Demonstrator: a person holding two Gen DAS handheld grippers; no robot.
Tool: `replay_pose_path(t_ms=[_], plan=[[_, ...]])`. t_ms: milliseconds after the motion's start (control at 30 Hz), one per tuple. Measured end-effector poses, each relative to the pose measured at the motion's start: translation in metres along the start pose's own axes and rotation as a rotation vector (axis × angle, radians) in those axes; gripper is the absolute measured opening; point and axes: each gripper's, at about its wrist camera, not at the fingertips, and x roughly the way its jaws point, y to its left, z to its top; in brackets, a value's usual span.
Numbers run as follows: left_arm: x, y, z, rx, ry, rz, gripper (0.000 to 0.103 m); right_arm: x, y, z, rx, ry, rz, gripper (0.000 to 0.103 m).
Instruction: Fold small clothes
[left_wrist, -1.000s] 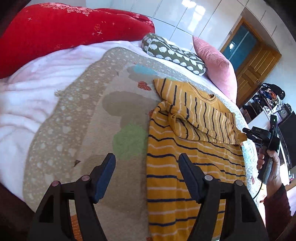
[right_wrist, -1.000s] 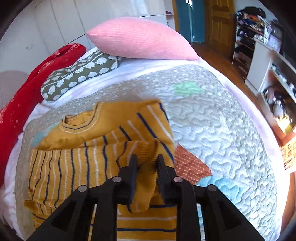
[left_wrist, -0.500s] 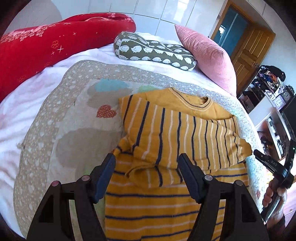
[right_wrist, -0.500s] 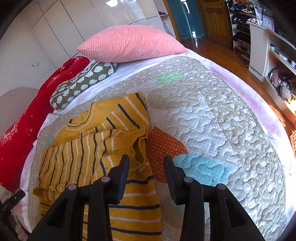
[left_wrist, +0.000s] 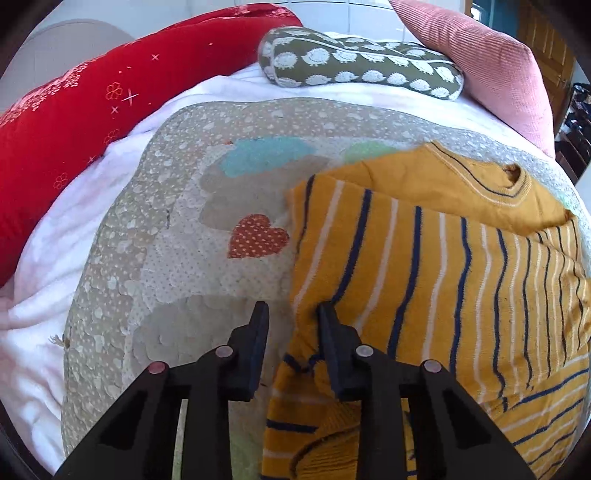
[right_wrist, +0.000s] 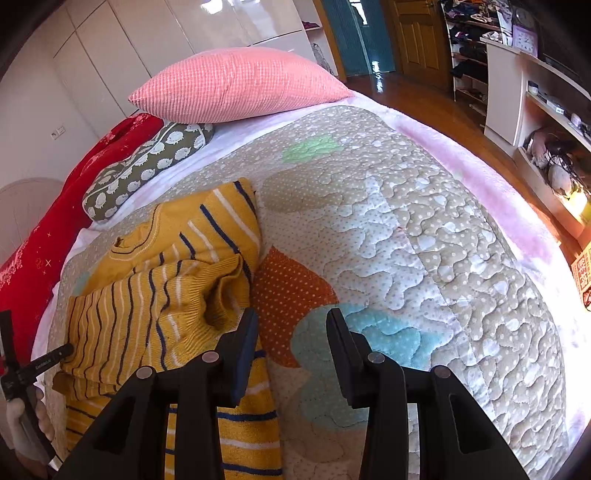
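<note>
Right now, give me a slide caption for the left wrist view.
Left gripper closing at the edge of a yellow striped sweater lying on a quilt.

The left gripper (left_wrist: 291, 314) now sits low at the left edge of the striped yellow sweater (left_wrist: 436, 266), its jaws narrowed from a wide spread to a small gap around the folded sleeve's edge. The right gripper (right_wrist: 291, 325), clamped on the other sleeve (right_wrist: 192, 291) a second ago, has let go; its jaws stand apart over the quilt (right_wrist: 424, 236), just right of the sweater.
</note>
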Motion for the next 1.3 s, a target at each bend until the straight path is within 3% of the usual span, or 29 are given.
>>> replay_pose_path(t_ms=[133,233,367,433,467,667,867,1033,1167,1300], plan=[[0.011,0.014,-0.001,-0.017,0.017,0.087,0.027,0.005,0.004,0.000,-0.006,0.003,0.003,0.041],[0.008,0.035,-0.012,-0.080,0.048,-0.014,0.027,0.006,0.012,0.001,-0.016,0.006,0.018,0.041],[-0.028,0.064,-0.043,-0.117,0.018,-0.104,0.030,-0.006,0.017,-0.006,-0.056,0.012,0.018,0.041],[-0.049,0.075,-0.067,-0.134,0.010,-0.149,0.044,-0.018,0.014,-0.018,-0.060,0.012,0.030,0.042],[-0.058,0.078,-0.080,-0.143,0.007,-0.170,0.046,-0.024,0.012,-0.027,-0.062,0.017,0.040,0.046],[-0.093,0.090,-0.166,-0.163,0.044,-0.269,0.054,-0.073,0.000,-0.097,-0.121,0.059,0.085,0.046],[-0.099,0.082,-0.231,-0.194,0.094,-0.372,0.060,-0.106,-0.022,-0.168,-0.086,0.142,0.162,0.047],[-0.107,0.068,-0.253,-0.205,0.077,-0.428,0.062,-0.117,-0.018,-0.209,-0.091,0.156,0.200,0.048],[-0.112,0.058,-0.262,-0.217,0.090,-0.529,0.062,-0.121,-0.011,-0.223,-0.054,0.137,0.248,0.052],[-0.117,0.048,-0.272,-0.205,0.085,-0.580,0.066,-0.120,0.000,-0.233,-0.037,0.157,0.330,0.052]])
